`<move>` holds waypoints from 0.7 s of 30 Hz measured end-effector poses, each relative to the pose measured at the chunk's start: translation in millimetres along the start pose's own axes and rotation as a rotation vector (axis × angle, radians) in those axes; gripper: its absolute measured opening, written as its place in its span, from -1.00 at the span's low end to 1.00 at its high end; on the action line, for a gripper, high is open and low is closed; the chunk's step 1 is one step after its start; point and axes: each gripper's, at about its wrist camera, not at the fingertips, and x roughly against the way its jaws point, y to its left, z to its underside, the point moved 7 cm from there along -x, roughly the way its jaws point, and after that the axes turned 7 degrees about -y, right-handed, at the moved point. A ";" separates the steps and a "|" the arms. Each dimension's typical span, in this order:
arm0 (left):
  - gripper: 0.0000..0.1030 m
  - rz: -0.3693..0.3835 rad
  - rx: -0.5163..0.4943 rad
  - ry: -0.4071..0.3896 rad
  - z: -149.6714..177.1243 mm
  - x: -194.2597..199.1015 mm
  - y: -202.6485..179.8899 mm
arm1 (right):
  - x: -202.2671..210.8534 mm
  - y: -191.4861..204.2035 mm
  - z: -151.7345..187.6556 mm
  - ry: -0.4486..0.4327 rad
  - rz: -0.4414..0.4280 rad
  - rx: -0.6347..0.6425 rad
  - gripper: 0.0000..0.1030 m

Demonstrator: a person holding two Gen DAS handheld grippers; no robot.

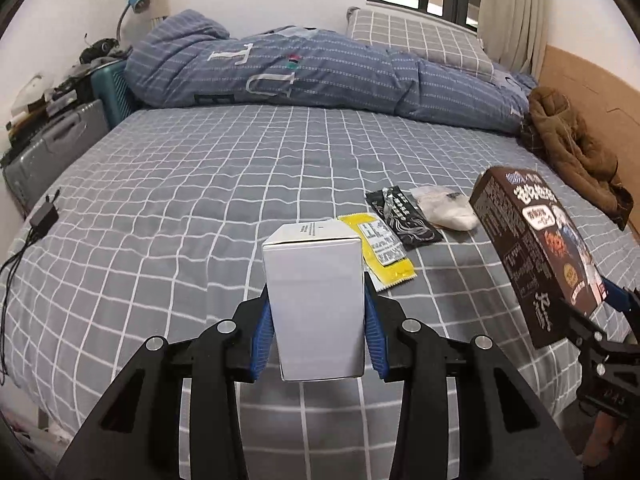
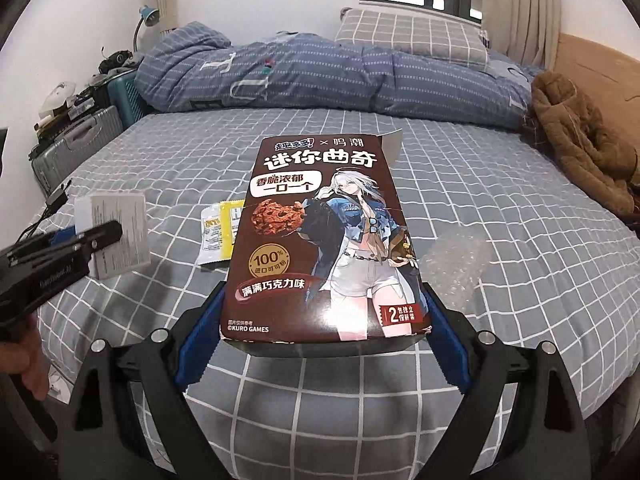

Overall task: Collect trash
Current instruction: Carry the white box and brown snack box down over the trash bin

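Note:
My left gripper (image 1: 318, 334) is shut on a small white carton (image 1: 316, 300), held above the bed with the blue pads pressing both its sides. My right gripper (image 2: 322, 336) is shut on a brown cookie box (image 2: 320, 240) with a printed figure, its top flap open. The same cookie box (image 1: 536, 252) shows at the right of the left wrist view, and the white carton (image 2: 114, 232) at the left of the right wrist view. On the sheet lie a yellow sachet (image 1: 384, 248), a black wrapper (image 1: 404, 218), a white crumpled bag (image 1: 446, 208) and a piece of bubble wrap (image 2: 456, 256).
The bed (image 1: 200, 184) has a grey checked sheet, a rolled blue duvet (image 1: 320, 72) and a pillow (image 1: 420, 36) at the far side. A brown jacket (image 1: 568, 144) lies at the right edge. A charger with cable (image 1: 42, 216) sits at the left edge, suitcases (image 1: 56, 144) beyond.

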 end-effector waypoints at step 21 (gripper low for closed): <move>-0.26 0.033 0.024 0.034 48.0 61.1 -19.4 | 64.1 2.9 16.1 -0.047 0.010 -0.020 0.68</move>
